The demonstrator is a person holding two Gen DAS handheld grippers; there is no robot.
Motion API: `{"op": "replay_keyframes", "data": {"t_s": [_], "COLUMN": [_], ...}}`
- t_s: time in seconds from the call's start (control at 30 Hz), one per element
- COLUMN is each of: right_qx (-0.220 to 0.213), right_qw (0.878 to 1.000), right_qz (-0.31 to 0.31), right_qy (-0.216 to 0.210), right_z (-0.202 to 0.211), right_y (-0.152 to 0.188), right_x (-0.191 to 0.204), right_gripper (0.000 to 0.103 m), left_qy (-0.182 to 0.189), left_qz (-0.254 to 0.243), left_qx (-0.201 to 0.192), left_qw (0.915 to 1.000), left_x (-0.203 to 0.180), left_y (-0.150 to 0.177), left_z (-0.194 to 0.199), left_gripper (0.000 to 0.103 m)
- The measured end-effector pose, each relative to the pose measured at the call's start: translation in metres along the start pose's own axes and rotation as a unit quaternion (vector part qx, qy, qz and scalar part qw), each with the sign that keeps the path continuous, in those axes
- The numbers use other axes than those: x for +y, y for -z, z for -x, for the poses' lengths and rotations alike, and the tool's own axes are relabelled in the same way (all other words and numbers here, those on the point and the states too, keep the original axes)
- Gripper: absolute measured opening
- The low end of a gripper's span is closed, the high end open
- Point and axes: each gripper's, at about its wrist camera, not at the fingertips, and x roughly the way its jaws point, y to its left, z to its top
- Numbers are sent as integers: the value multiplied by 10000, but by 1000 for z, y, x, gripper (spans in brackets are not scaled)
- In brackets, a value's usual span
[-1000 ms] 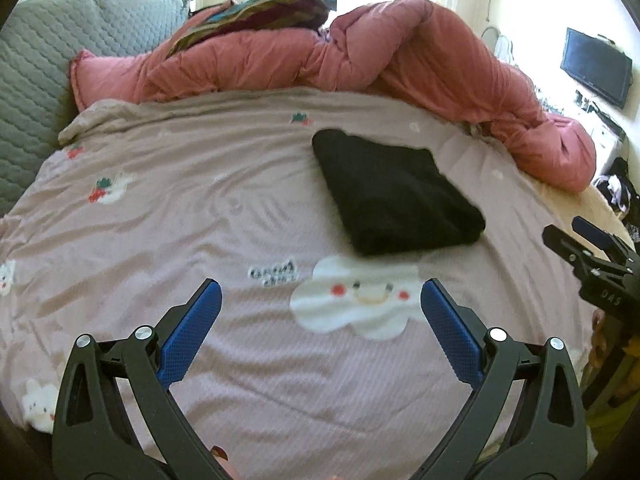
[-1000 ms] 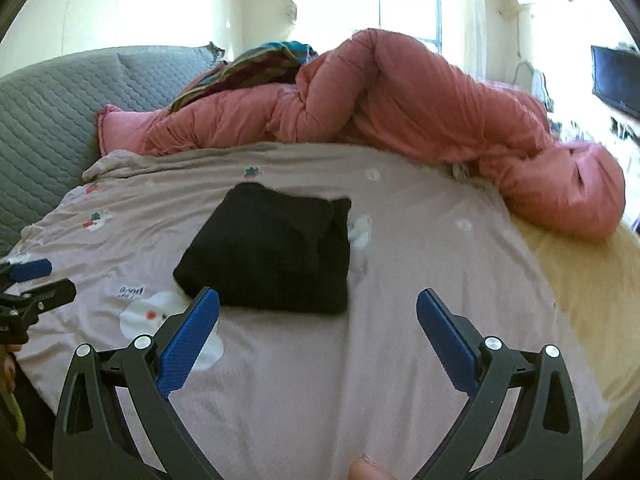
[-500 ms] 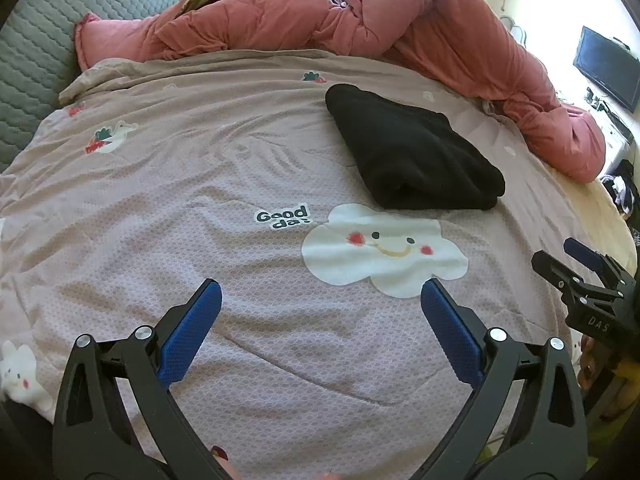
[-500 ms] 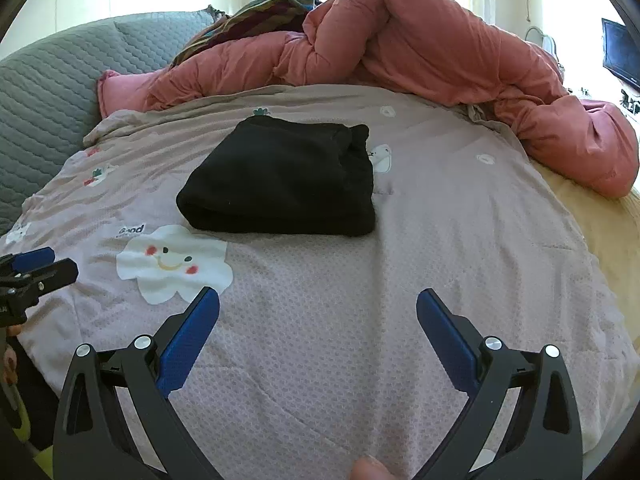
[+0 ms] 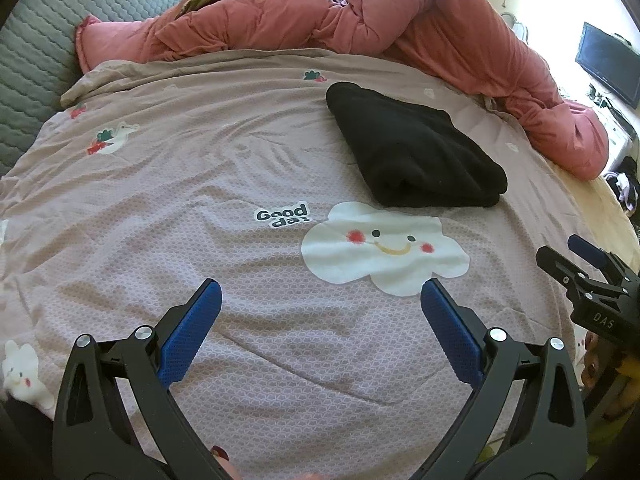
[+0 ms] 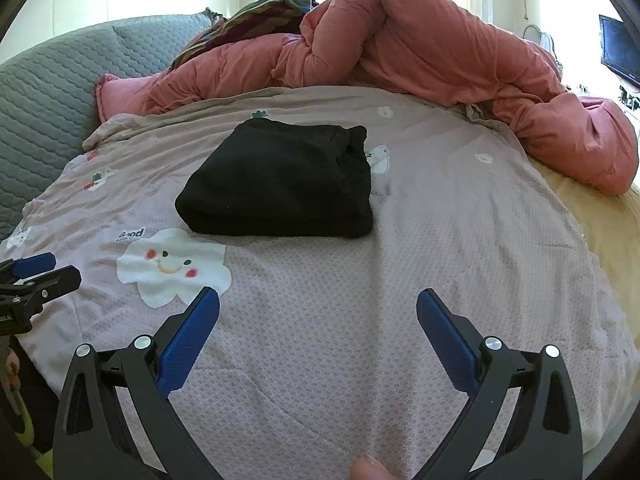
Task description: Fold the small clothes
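Now through the left wrist camera we see our left gripper (image 5: 321, 294), jaws spread and empty, above the cloud-print bedsheet (image 5: 200, 184), the folded black garment (image 5: 412, 152) lying beyond, while the right wrist camera shows our right gripper (image 6: 318, 304) equally spread, well short of it.

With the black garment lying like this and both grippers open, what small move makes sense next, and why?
Probably draw both grippers back from the bed. The folded black fleece garment already lies as a compact rectangle on the mauve printed bedsheet, and the left gripper and right gripper are both open, empty and apart from it. No other unfolded small clothes show on the sheet.
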Motion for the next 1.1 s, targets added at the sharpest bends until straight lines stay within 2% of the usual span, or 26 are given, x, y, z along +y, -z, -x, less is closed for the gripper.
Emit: {"op": "replay_keyframes", "data": {"t_s": [1.1], "right_qx": [-31], "right_qw": [10000], "right_qz": [27], "right_qy": [-43], "right_z": [1], "right_y": [-2], "right_x": [3], "right_gripper": [98], "left_qy": [-34], "left_qz": [16], "left_qx": [-20], "left_qw": [10000], "left_x": [1], "left_y": [-1], "left_z": [1], "left_gripper": [93]}}
